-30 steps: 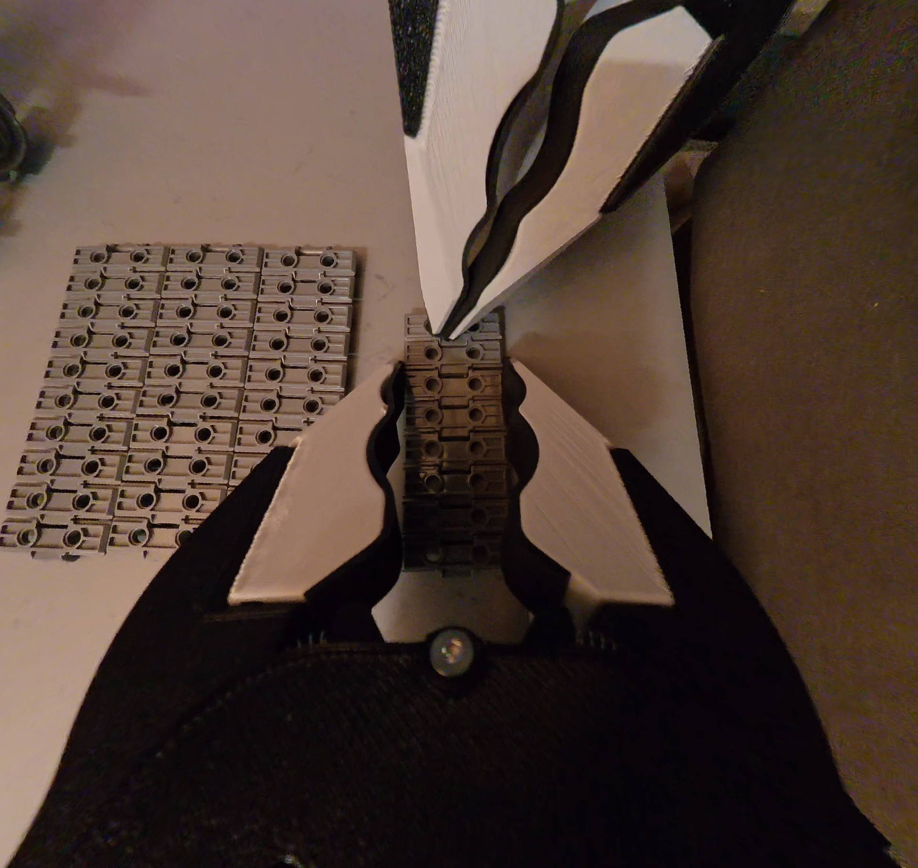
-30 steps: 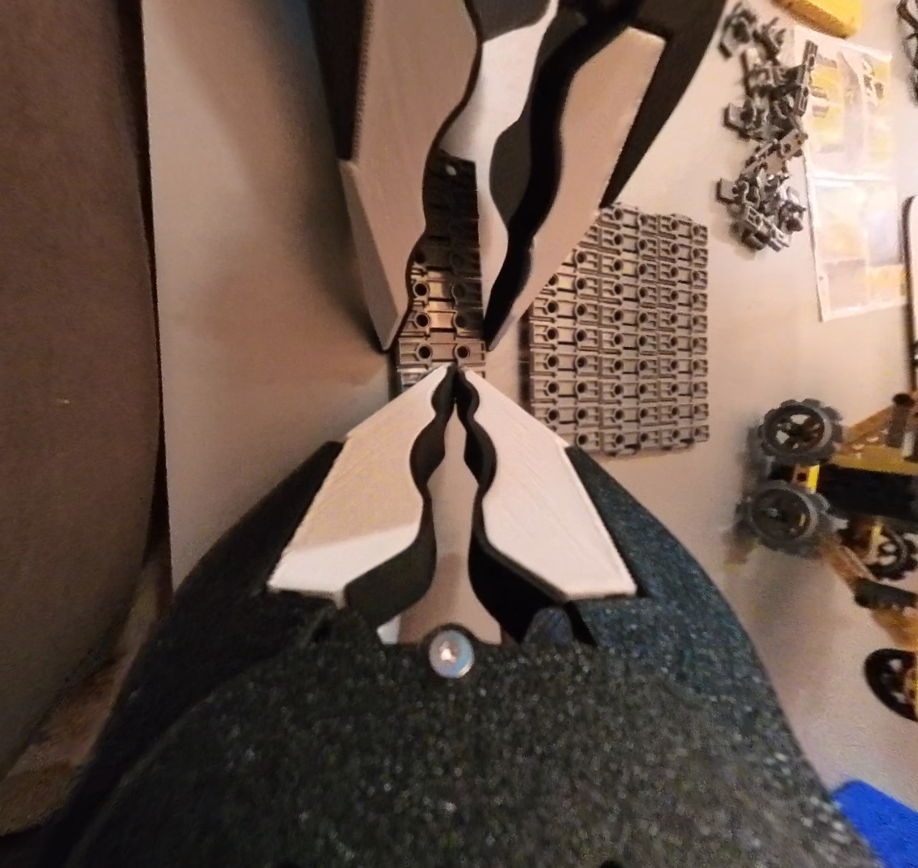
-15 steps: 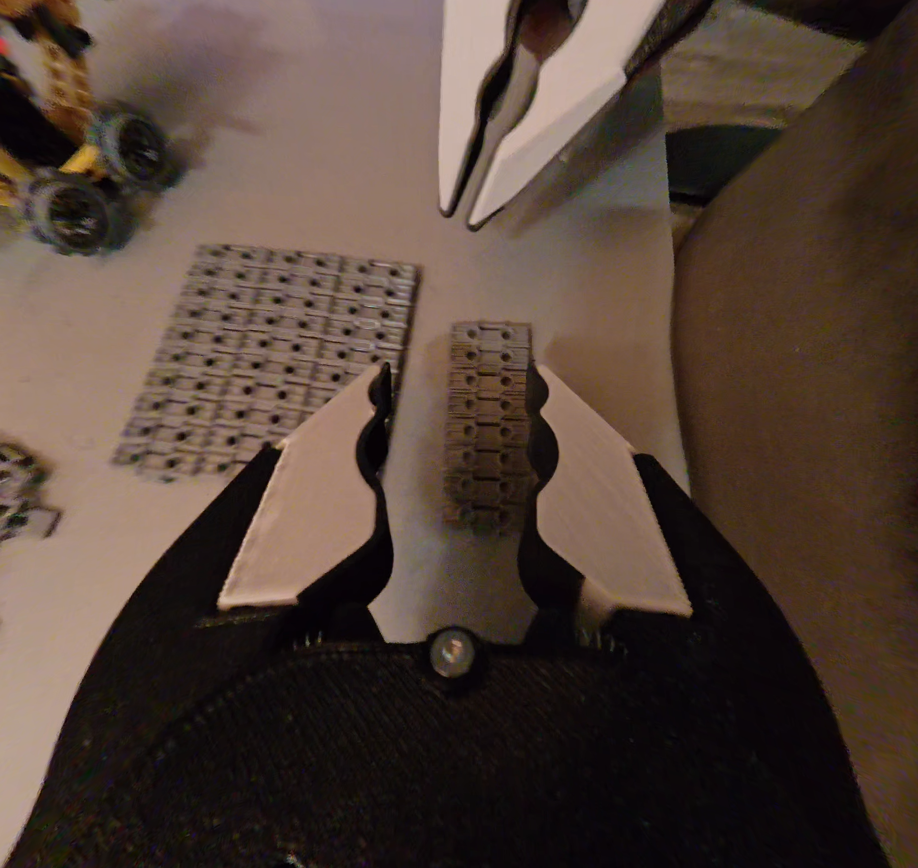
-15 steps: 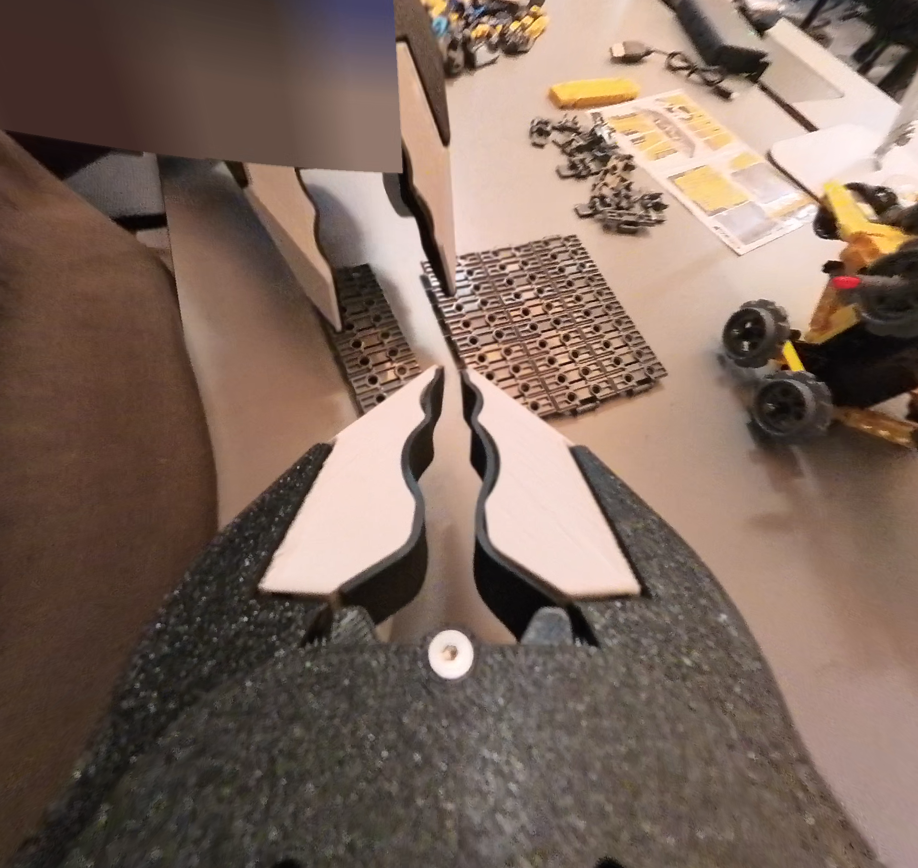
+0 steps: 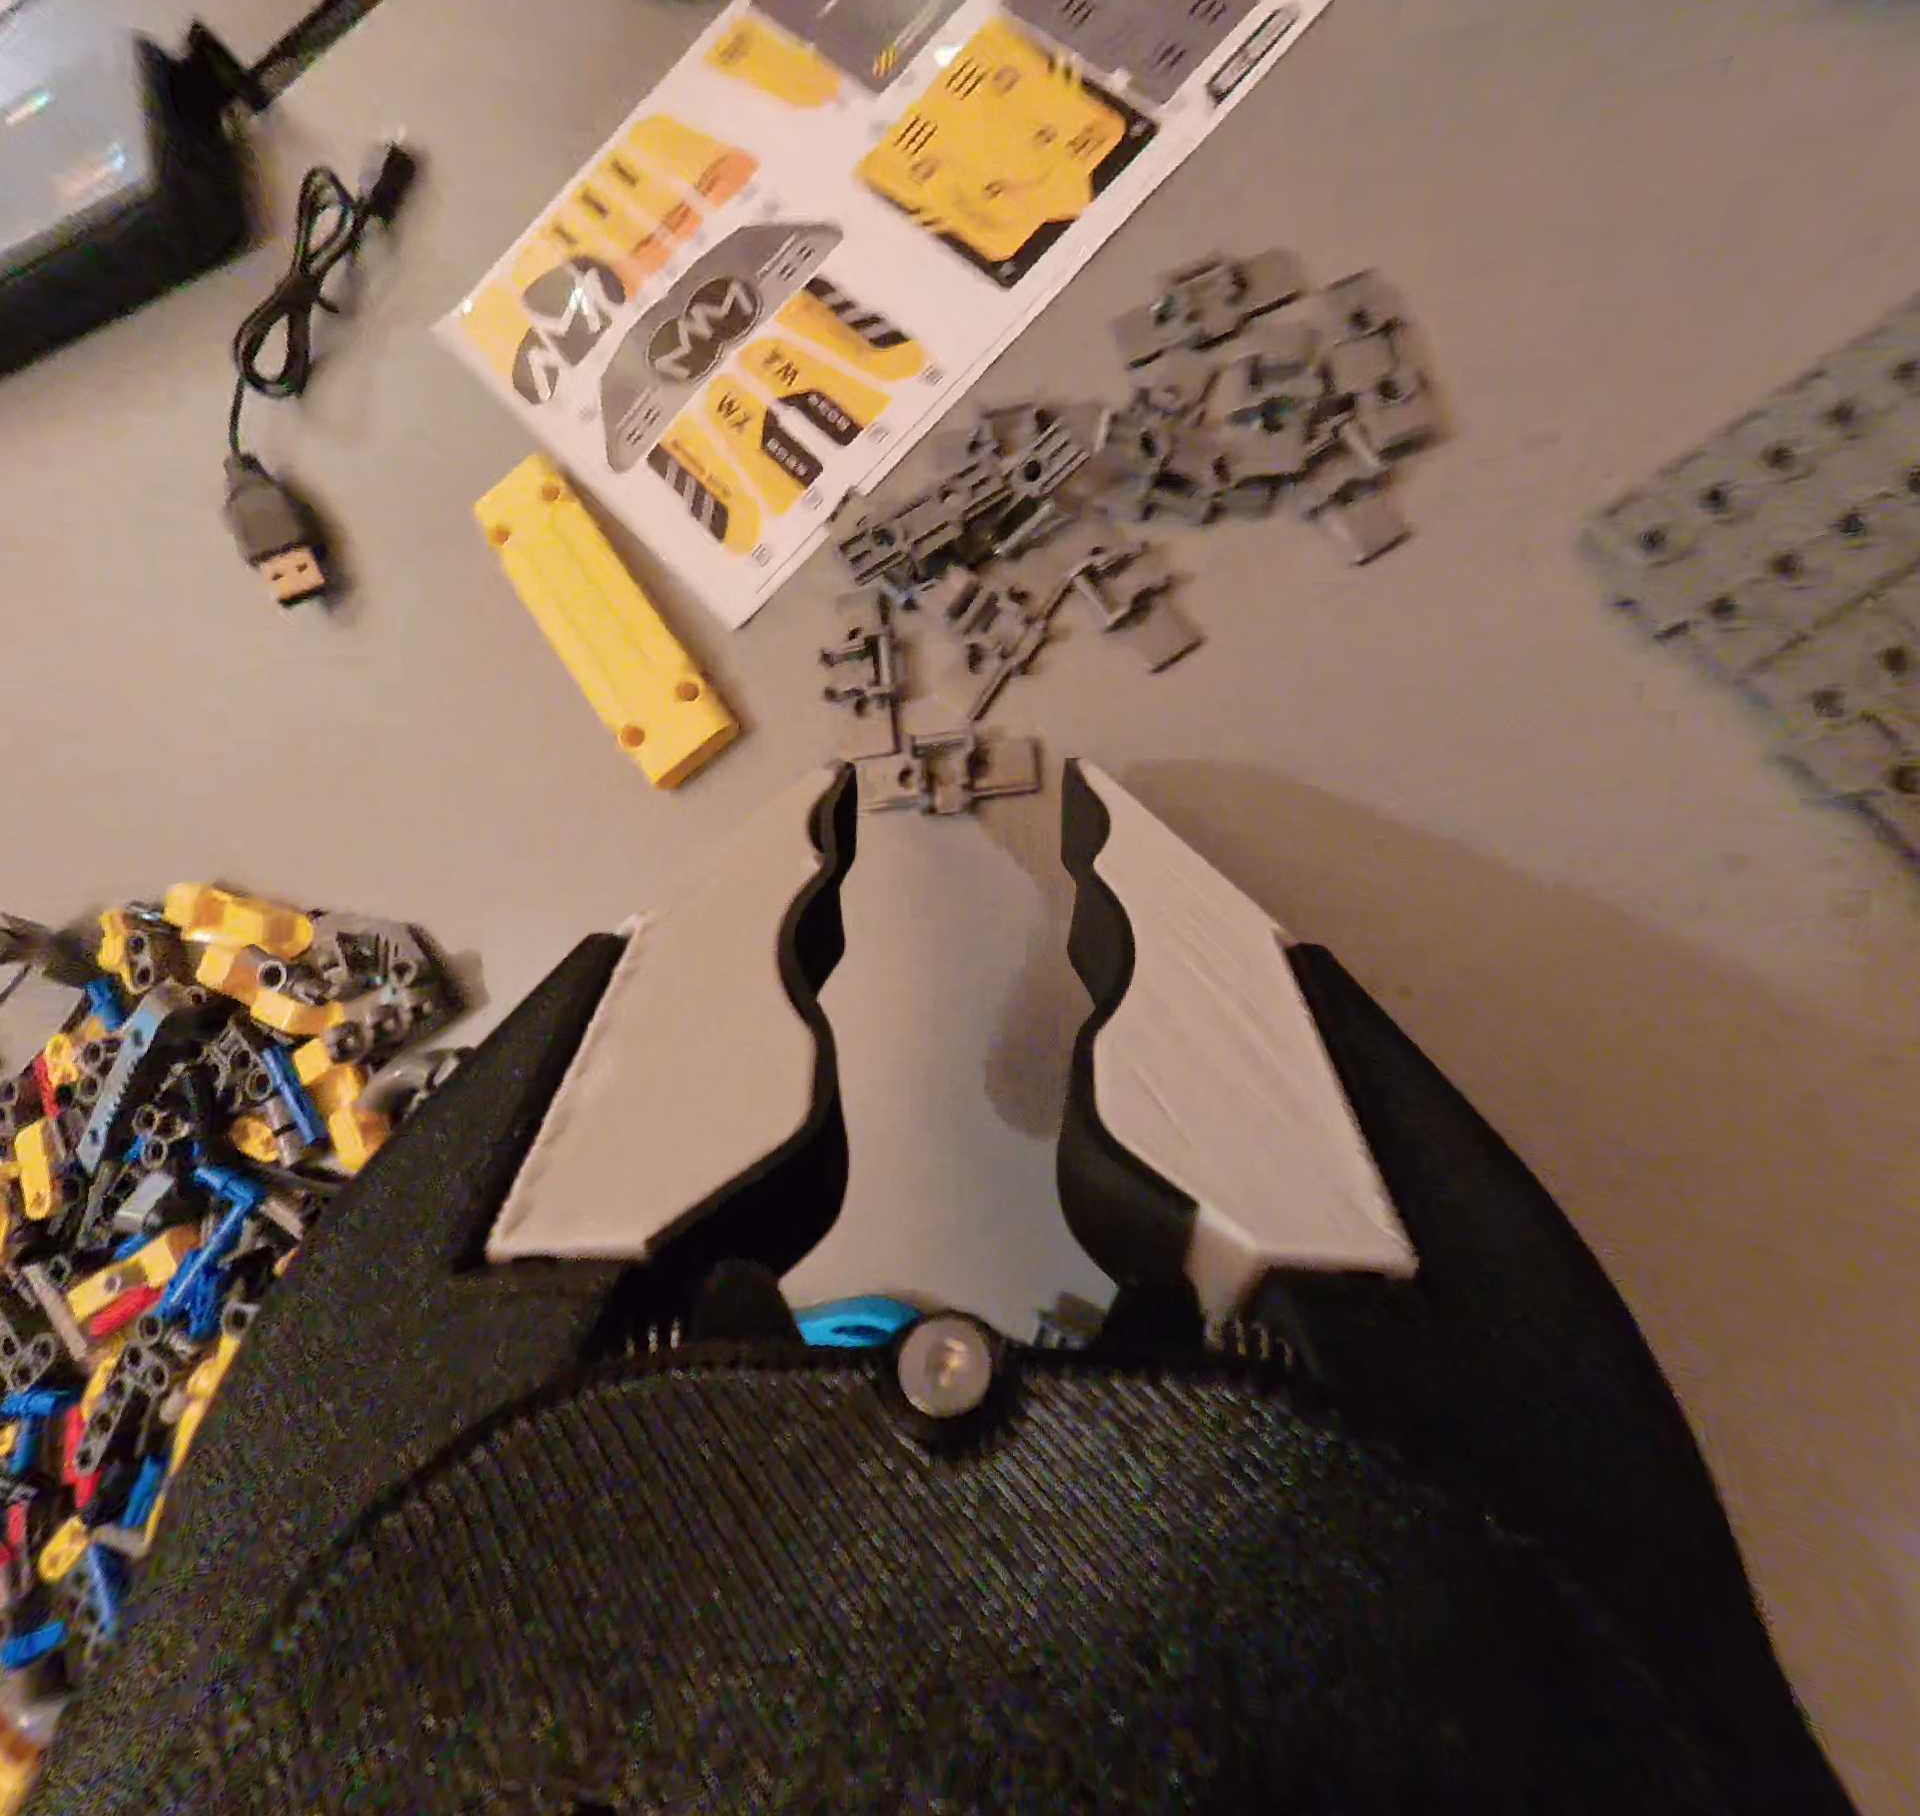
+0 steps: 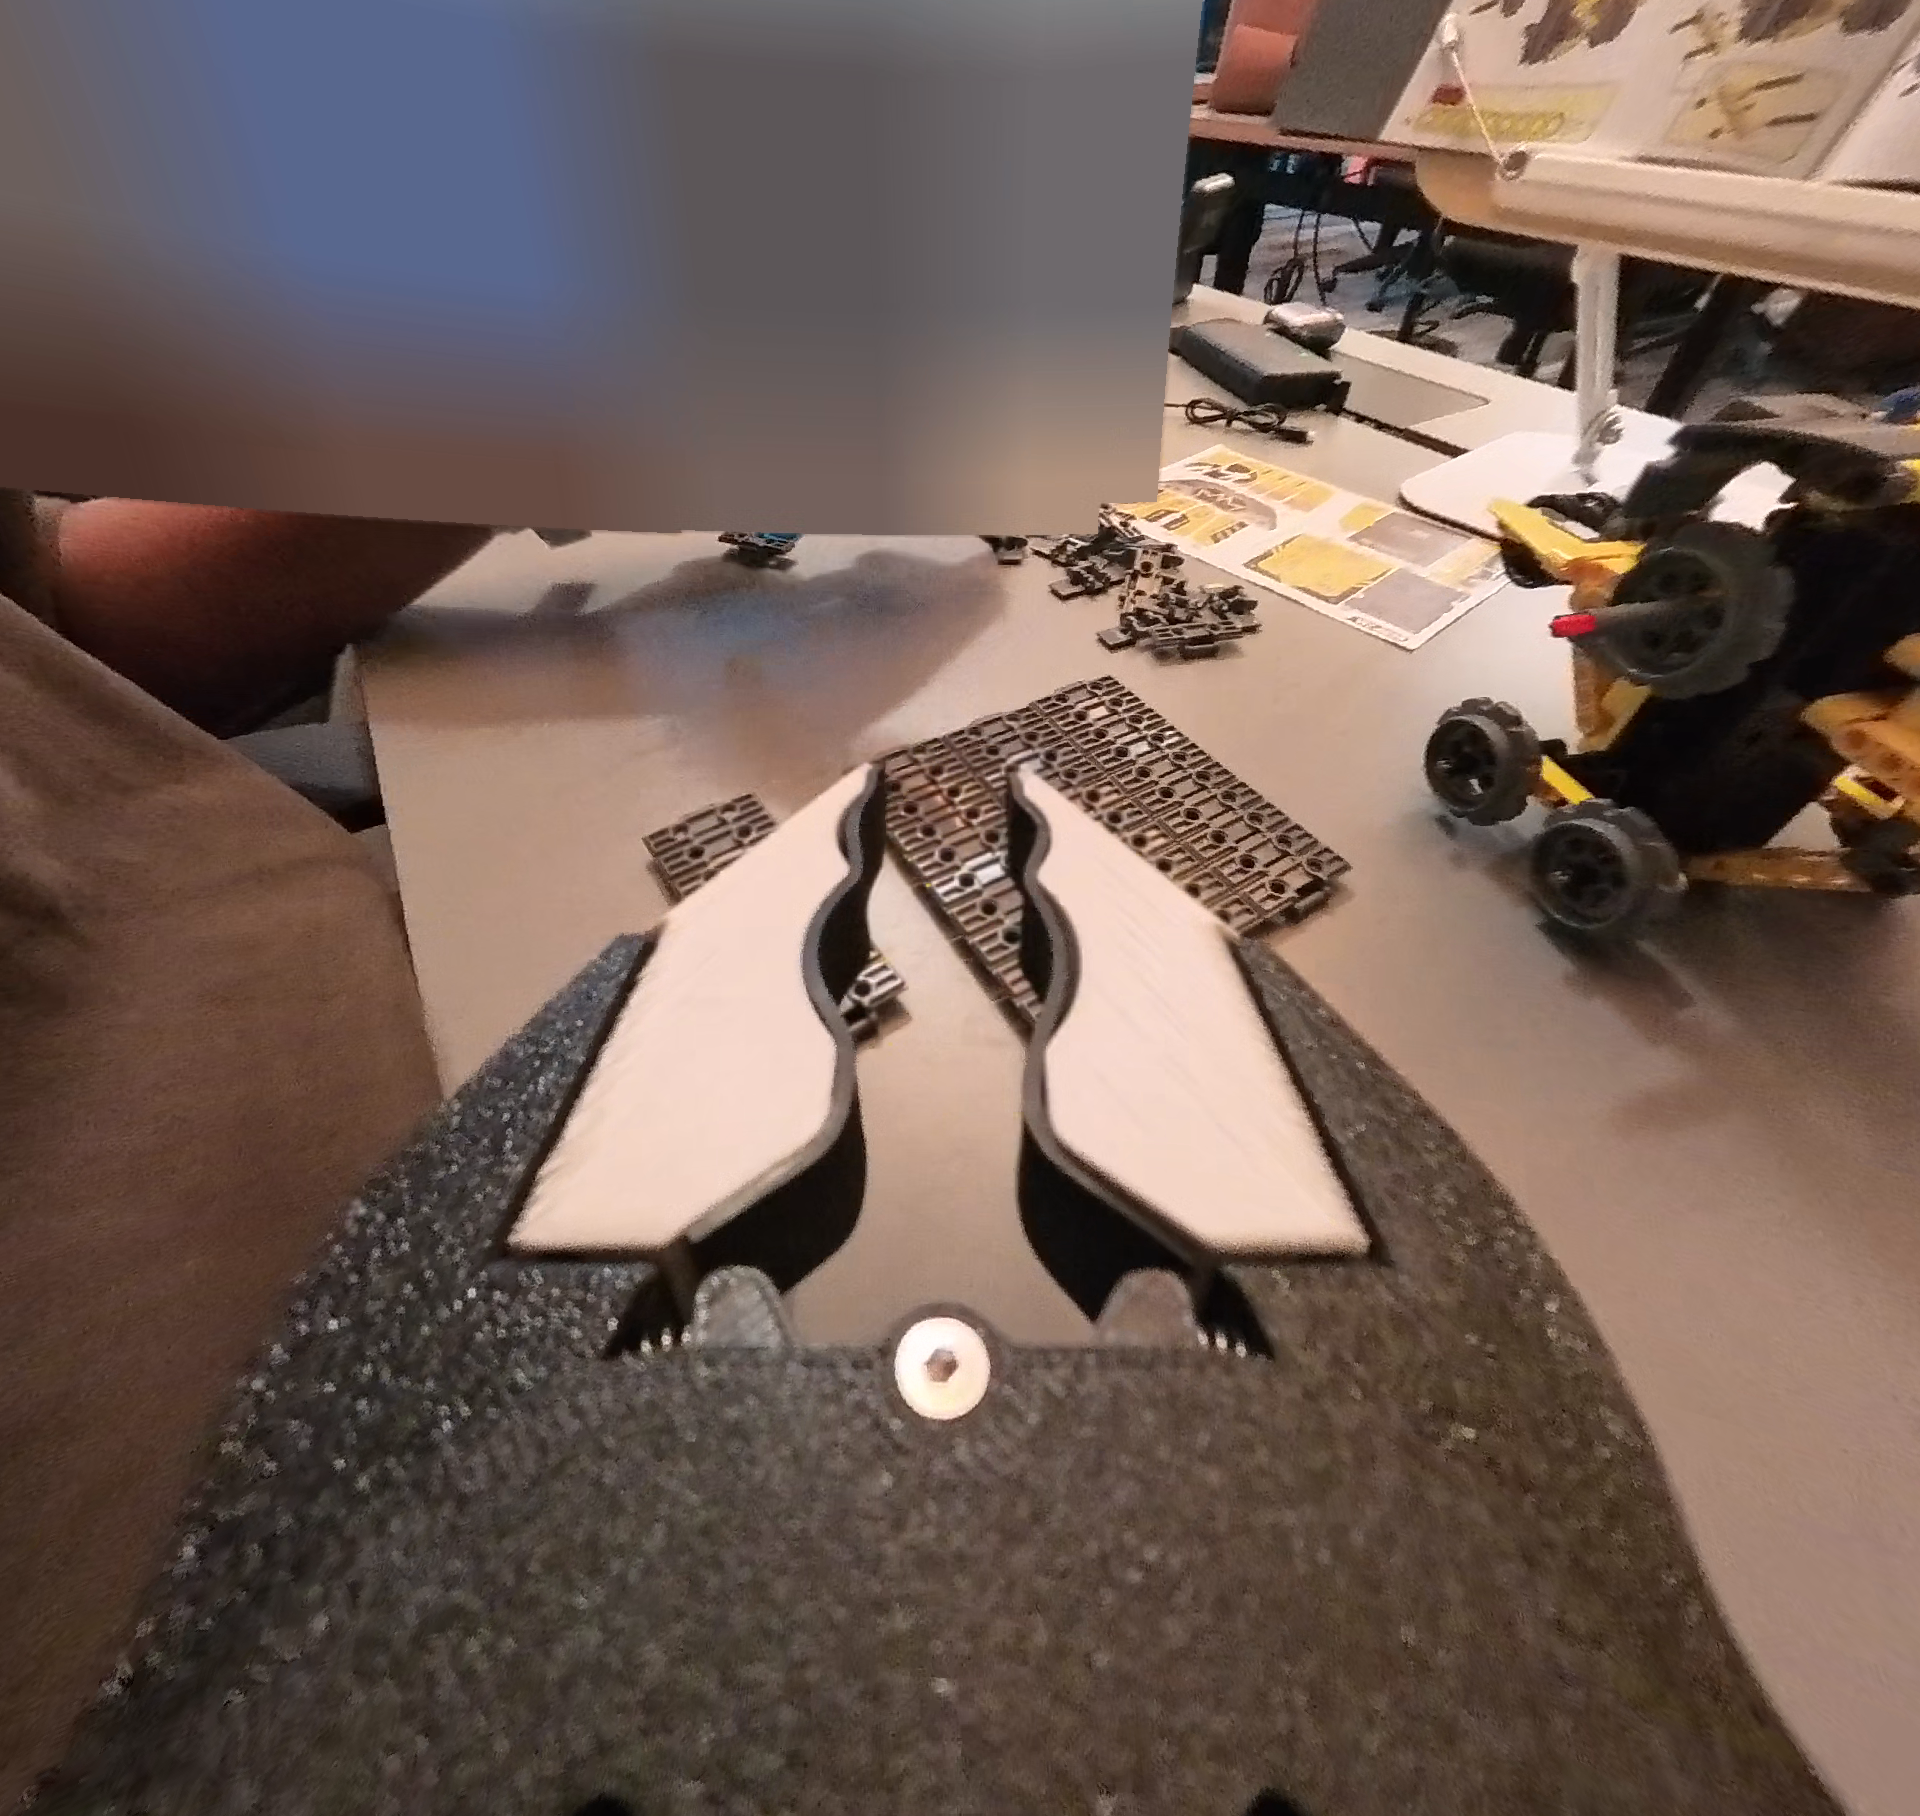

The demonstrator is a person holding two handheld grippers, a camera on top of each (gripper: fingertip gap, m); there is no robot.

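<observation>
Left gripper (image 5: 956, 779) hovers spread and empty, tips just short of a small grey link (image 5: 951, 774) at the near edge of the loose pile (image 5: 1195, 457), while the right gripper (image 6: 945, 779), parted with nothing held, hangs above the grey mat (image 6: 1153, 810).

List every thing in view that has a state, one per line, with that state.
Left claw: open, empty, tips at a loose grey link.
Right claw: open, empty, above the track mat.
Track mat: assembled, flat on the table.
Short track strip: joined, flat, apart from the mat.
Grey link pile: loose, unjoined.
Cable: unplugged.
Wheeled model: partly built, tilted.
Sticker sheet: flat.
</observation>
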